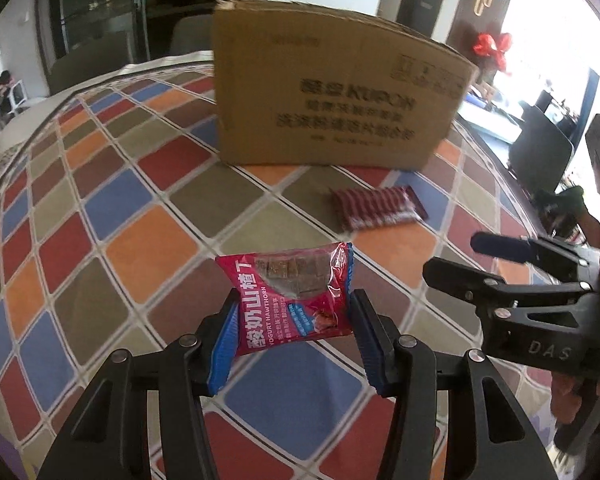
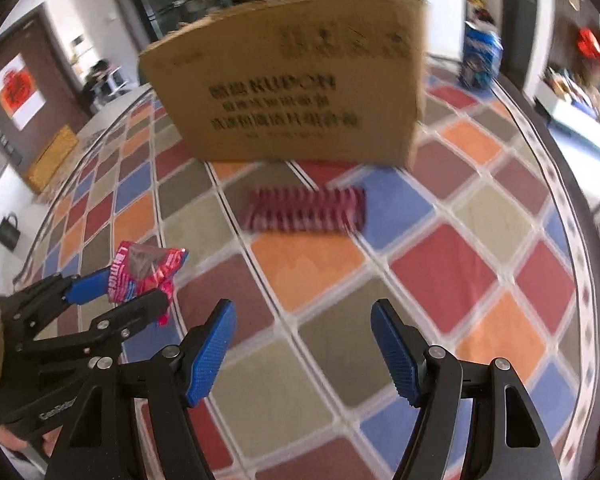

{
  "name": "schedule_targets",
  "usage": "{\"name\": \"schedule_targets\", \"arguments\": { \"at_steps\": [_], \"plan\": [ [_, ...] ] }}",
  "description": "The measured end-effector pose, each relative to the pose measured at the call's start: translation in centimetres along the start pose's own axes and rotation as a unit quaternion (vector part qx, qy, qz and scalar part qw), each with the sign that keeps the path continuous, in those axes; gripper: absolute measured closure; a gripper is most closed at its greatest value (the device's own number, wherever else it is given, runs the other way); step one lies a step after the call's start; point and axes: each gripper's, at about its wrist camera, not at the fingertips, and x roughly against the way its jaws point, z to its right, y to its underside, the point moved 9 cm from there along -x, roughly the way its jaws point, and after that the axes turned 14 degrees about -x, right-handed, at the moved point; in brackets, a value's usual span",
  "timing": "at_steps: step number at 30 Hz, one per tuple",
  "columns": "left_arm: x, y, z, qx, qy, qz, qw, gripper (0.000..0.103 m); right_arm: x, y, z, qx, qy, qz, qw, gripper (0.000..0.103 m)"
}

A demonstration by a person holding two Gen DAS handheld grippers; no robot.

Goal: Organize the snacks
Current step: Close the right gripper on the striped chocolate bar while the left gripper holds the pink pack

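Observation:
My left gripper (image 1: 292,312) is shut on a red yogurt hawthorn snack packet (image 1: 292,300) and holds it above the checkered tablecloth (image 1: 120,200). The packet also shows in the right wrist view (image 2: 148,270), held by the left gripper (image 2: 140,286) at the lower left. A dark red striped snack packet (image 1: 376,206) lies flat on the cloth in front of a cardboard box (image 1: 332,92); in the right wrist view the striped packet (image 2: 304,210) is blurred, ahead of my right gripper (image 2: 304,320). The right gripper is open and empty, and shows at the right in the left wrist view (image 1: 448,258).
The cardboard box (image 2: 296,80) stands at the back middle of the table. A blue snack bag (image 2: 478,56) stands at the far right corner. The table's edge (image 2: 572,216) curves along the right. Chairs and room furniture lie beyond.

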Motion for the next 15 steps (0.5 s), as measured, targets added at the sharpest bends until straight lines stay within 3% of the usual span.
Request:
{"name": "schedule_targets", "arguments": {
  "at_steps": [5, 15],
  "plan": [
    [-0.4, -0.3, -0.7, 0.024, -0.013, -0.006, 0.9996, 0.051, -1.6, -2.2, -2.3, 0.105, 0.003, -0.010, 0.994, 0.032],
    [-1.5, -1.6, -1.4, 0.044, -0.031, -0.012, 0.9985, 0.051, -6.0, -3.4, -3.9, 0.268, 0.026, -0.064, 0.961, 0.033]
  ]
}}
